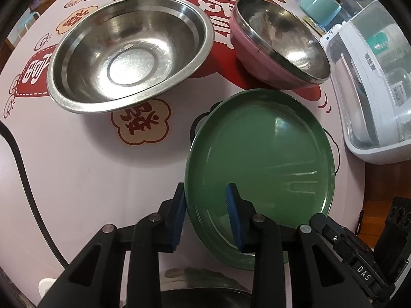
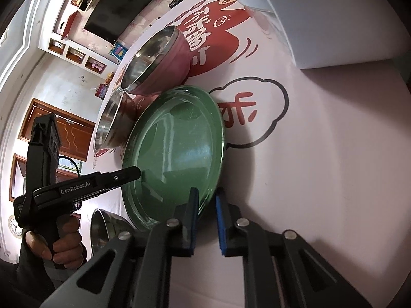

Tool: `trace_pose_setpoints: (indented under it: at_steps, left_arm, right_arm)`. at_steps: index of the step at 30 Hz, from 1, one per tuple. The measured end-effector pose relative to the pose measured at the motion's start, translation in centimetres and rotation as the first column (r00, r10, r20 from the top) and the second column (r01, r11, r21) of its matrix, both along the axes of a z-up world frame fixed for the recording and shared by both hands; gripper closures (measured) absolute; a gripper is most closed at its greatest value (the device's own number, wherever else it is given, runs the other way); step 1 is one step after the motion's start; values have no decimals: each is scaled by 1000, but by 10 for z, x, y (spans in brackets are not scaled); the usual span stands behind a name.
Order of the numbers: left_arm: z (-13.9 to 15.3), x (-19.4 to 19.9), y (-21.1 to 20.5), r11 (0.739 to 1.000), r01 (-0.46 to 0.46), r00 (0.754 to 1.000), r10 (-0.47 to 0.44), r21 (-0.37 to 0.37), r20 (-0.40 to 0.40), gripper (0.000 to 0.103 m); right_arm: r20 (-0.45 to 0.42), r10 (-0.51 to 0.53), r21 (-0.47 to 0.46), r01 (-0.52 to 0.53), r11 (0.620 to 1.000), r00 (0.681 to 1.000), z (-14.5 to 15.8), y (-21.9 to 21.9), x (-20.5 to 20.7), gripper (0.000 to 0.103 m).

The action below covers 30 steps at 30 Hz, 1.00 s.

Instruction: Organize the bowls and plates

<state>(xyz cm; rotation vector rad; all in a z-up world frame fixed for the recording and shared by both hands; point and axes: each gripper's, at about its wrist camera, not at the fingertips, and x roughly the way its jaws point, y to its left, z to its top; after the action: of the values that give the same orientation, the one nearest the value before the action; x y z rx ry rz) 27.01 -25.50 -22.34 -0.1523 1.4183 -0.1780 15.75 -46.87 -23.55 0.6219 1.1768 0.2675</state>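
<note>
The green plate (image 1: 259,169) is seen lying on the pink printed tablecloth (image 1: 90,179), concave face upward, just in front of the other vessels. Being round, it presents no long axis of its own; in the left wrist view its outline is stretched by the lens from the near edge toward the far edge. The left gripper (image 1: 206,215) is placed astride the plate's near left rim: the left pad (image 1: 179,218) is positioned outside the rim and the right pad (image 1: 233,218) over the inner face, with a clear gap left between them, so the jaws are parted and not clamped. The right gripper (image 2: 207,220) is likewise set across the rim at the opposite side, one pad over the plate's inner face and the other over the cloth outside; its jaws are spread, and contact with the rim cannot be confirmed. A large steel bowl (image 1: 131,61) is located beyond the plate to the left, mouth upward. A pink bowl with a steel liner (image 1: 280,43) is located beyond the plate to the right, near its far rim. A white container with a clear lid (image 1: 372,97) is situated at the right of the plate.
</note>
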Motion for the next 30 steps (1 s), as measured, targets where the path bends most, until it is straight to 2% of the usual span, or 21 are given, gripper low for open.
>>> trace_pose_setpoints:
  at_steps: [10,30]
  left_arm:
    - [17,-8,-10,999,24,998,-23,-29,54,73]
    - [97,-60,-6,996,72,972,-57,-60,230,73]
  right_arm:
    - [8,-20,18,20,1000,1000,12,-8,-10,90]
    - [103,-25,15,24,1000,994,60,-15,-49,90]
